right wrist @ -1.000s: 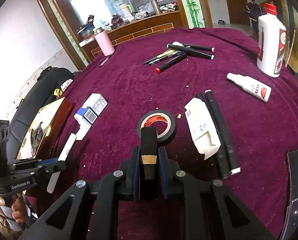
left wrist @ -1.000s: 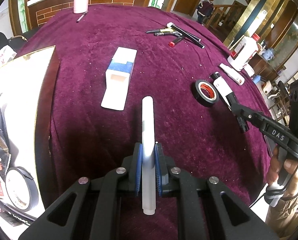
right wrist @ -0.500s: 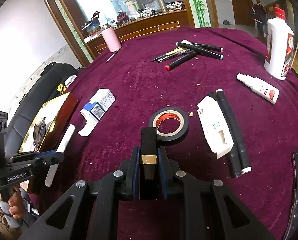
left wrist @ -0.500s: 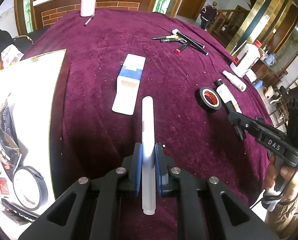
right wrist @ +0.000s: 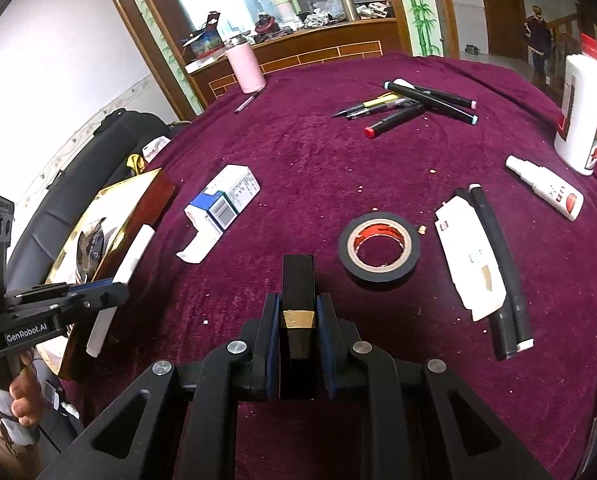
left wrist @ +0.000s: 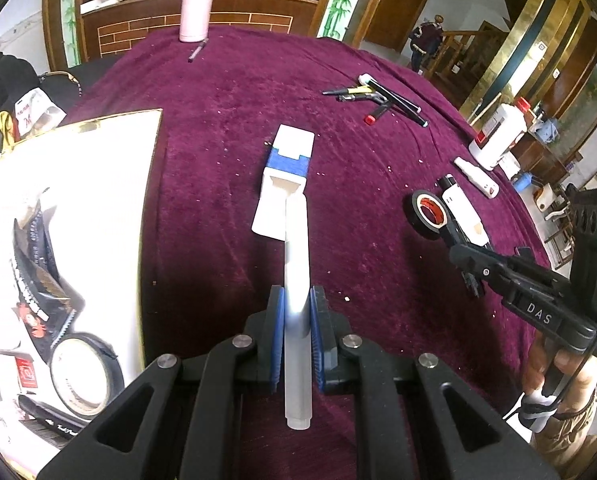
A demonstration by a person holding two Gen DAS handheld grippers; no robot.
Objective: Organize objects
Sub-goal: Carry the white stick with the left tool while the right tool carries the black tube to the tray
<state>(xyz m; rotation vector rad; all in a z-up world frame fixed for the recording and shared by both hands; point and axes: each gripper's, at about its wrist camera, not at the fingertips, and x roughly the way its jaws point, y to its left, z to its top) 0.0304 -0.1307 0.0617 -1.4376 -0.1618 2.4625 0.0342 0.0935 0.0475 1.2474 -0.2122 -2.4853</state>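
Left tongs (left wrist: 297, 332) clamped on a white tube (left wrist: 296, 280), held above the maroon tabletop (left wrist: 226, 168) just right of the gold-edged box (left wrist: 98, 184). Right tongs (right wrist: 297, 320) clamped on a black stick with a gold band (right wrist: 297, 292), raised over the near part of the tabletop. Black tape roll (right wrist: 379, 247) lying flat just beyond and right of the black stick. Blue-and-white carton (right wrist: 218, 208) lying open at centre left. Loose pens (right wrist: 410, 108) heaped at the far side. White bottle (right wrist: 582, 116) upright at far right.
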